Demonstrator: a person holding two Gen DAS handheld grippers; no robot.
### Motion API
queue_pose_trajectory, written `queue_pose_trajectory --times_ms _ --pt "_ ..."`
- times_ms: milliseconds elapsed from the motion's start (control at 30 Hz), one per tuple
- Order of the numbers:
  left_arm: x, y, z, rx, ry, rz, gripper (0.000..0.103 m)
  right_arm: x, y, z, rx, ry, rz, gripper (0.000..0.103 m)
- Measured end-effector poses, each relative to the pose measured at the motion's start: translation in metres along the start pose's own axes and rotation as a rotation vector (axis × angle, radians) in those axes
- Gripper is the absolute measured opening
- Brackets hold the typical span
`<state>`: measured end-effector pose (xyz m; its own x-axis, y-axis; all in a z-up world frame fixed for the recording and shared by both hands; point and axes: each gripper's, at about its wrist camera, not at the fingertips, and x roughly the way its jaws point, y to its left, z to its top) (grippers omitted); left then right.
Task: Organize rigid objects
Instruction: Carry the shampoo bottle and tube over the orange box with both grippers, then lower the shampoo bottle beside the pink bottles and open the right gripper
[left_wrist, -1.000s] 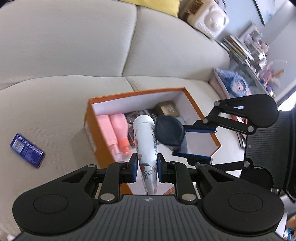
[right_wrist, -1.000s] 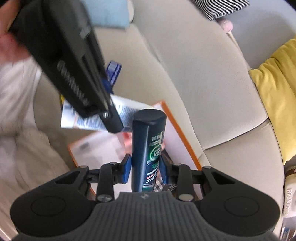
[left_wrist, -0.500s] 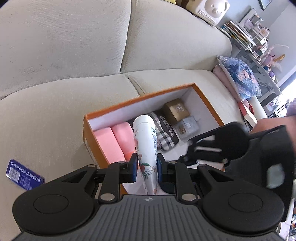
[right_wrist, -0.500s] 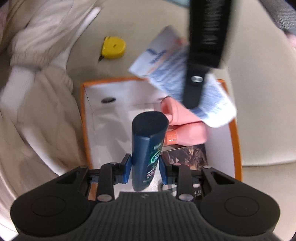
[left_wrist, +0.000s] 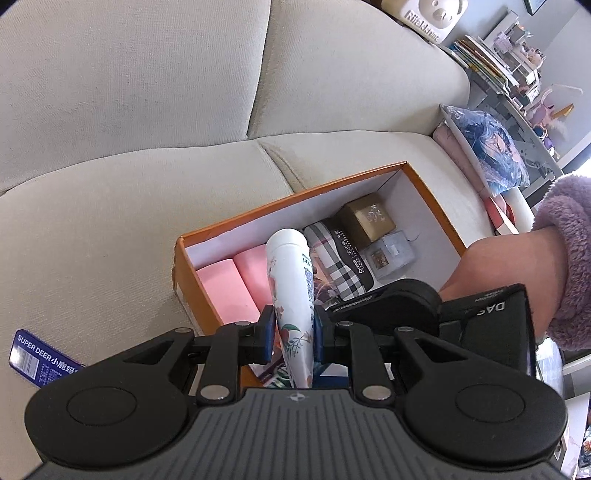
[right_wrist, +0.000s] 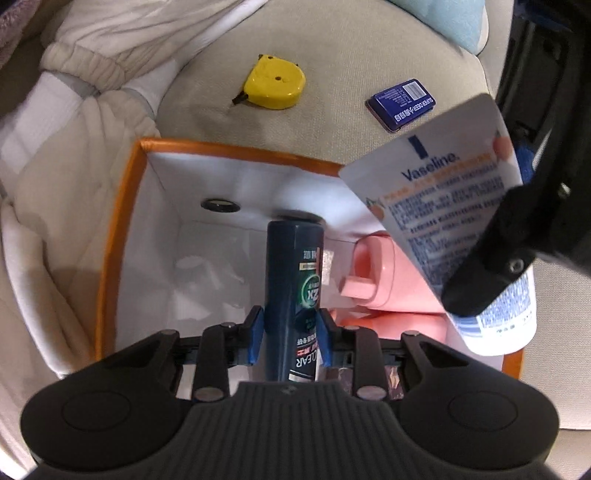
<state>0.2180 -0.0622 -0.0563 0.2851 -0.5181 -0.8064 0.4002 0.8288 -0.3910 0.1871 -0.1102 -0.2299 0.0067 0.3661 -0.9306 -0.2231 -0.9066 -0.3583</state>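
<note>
1. Since the earlier frames the right gripper (right_wrist: 290, 334) has dropped into the orange box (right_wrist: 110, 236) and rolled, carrying its dark bottle (right_wrist: 293, 280) from above the rim to down inside; its jaws have just been closing a little, with the bottle between them.
2. Right gripper: jaws narrow, blue pads pressed on both sides of the bottle, which points away from the camera toward the box's far wall. Whether its cap touches the box floor is hard to tell.
3. Left gripper (left_wrist: 293, 334): nearly closed, clamped on a white tube (left_wrist: 291, 284) that sticks out forward over the box's near end.
4. In the box (left_wrist: 436, 206), pink bottles (left_wrist: 236, 288) lie just left of the tube; a plaid pouch (left_wrist: 340, 262), a gold box (left_wrist: 369, 218) and a clear box (left_wrist: 388, 254) lie to its right.
5. On the sofa (left_wrist: 110, 206) outside the box lie a blue tin (right_wrist: 400, 103) and a yellow tape measure (right_wrist: 275, 85), well apart from both grippers.
</note>
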Motion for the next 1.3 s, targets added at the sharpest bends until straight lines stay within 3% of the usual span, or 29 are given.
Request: queue_pose_trajectory --times_ms 300,400,500,633,733,800,967,1167,1300 --pt "0.002 -0.004 -0.002 0.017 0.013 0.006 0.023 -0.002 -0.003 -0.004 0.063 -0.031 -0.016 0.029" --pt "0.002 -0.009 -0.004 0.033 0.02 0.009 0.023 0.001 -0.008 -0.012 0.13 0.018 0.004 0.029" --pt "0.004 -0.016 -0.005 0.071 0.029 0.011 0.023 0.009 -0.014 -0.02 0.217 0.056 0.011 0.032" --pt "0.01 -0.029 -0.004 0.155 0.054 0.029 0.023 0.012 -0.017 -0.024 0.304 0.02 -0.004 0.034" --pt "0.019 -0.043 -0.005 0.239 0.1 0.03 0.023 0.007 -0.016 -0.027 0.324 0.009 -0.026 0.036" --pt "0.029 -0.053 -0.008 0.317 0.148 0.031 0.023 -0.001 -0.018 -0.033 0.342 -0.003 -0.04 0.045" --pt "0.054 -0.074 -0.018 0.456 0.283 0.017 0.023 -0.018 -0.02 -0.055 0.415 -0.009 -0.08 0.046" --pt "0.078 -0.084 -0.028 0.473 0.366 -0.014 0.023 -0.028 -0.014 -0.059 0.441 -0.056 -0.071 0.047" --pt "0.086 -0.077 -0.029 0.429 0.416 -0.051 0.023 -0.026 -0.015 -0.057 0.433 -0.054 -0.043 0.042"
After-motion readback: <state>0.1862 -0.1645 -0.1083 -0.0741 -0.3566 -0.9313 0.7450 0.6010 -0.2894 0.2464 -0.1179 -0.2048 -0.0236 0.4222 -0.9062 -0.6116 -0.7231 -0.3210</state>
